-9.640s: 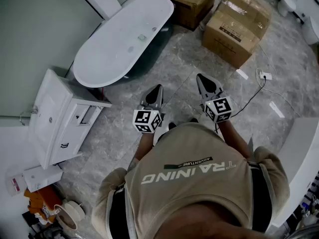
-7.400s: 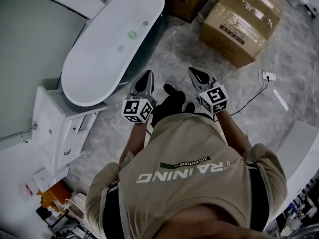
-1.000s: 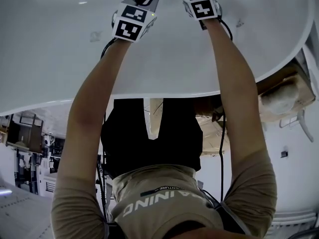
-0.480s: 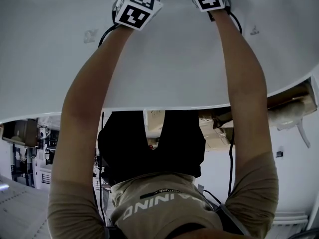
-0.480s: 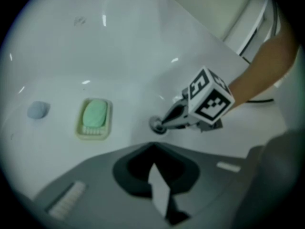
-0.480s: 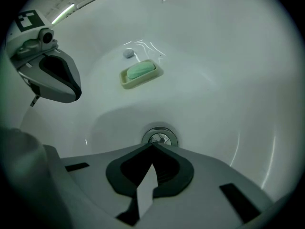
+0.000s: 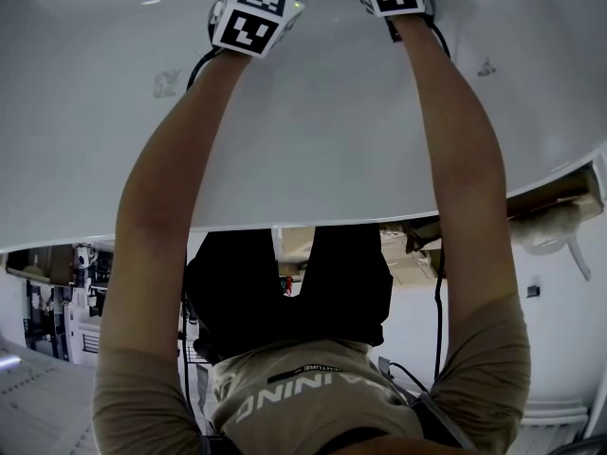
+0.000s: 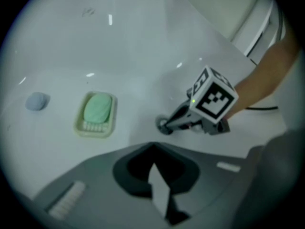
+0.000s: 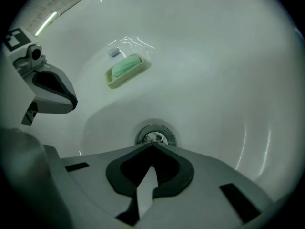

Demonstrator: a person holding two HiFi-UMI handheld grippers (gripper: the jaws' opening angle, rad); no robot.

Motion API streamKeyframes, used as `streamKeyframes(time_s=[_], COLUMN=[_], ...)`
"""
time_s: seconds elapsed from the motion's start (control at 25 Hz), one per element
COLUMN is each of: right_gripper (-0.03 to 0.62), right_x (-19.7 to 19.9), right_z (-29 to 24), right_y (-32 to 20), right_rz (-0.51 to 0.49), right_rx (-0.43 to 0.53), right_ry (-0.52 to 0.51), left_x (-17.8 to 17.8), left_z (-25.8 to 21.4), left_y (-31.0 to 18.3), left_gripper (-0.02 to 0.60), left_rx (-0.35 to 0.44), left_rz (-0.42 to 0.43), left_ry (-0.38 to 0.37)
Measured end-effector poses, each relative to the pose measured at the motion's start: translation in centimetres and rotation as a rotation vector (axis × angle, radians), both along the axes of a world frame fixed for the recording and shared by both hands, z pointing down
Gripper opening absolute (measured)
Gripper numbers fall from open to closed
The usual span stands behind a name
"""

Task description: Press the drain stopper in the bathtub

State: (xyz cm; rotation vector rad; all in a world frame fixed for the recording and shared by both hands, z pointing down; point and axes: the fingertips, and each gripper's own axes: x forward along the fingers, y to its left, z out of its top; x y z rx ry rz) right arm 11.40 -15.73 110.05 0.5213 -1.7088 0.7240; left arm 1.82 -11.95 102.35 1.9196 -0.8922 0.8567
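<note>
Down in the bathtub [image 9: 228, 70], green soap [image 9: 126, 66] in its dish [image 9: 110, 84]; left claw [image 8: 152, 145], right claw [image 9: 152, 144] closed, empty.

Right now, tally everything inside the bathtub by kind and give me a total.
Hand-held grippers: 2, the left hand-held gripper and the right hand-held gripper
Drain stopper: 1
Soap dish: 1
Green soap bar: 1
Small blue-grey lump: 1
Total: 6

Dim, cool light; glare streaks on the bathtub [image 9: 228, 56] wall; fisheye vignetting blackens gripper-view corners; left gripper view blurred.
</note>
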Motion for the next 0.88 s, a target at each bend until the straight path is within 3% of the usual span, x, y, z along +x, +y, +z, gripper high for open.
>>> streamKeyframes(time_s=[0.44,0.6,0.72,0.88], right_gripper=[0.011,0.011,0.009,0.009], right_x=[0.0,-0.5,0.1,-0.8], right_z=[-0.4,-1.2,-1.6,-4.7], right_y=[-0.7,-0.3,1.2,2.2], right_rz=[0.028,-0.025,-0.102,-0.063], right_rx=[0.028,0.118,0.129,0.126], right_ry=[0.092,0.063,0.08,0.001], left_x=[-0.1,-0.5,-0.8,-1.0], left_z=[0.2,-0.8,-1.9,-4.4], left_y=[-0.3,0.1,0.1,0.3], left_gripper=[0.002,0.002,0.002,0.002], left_rx=[0.001,0.004,0.008,0.018], left_rz=[-0.032,-0.001,-0.003,0.013], left_ry=[0.016,0.011,0.003,0.002])
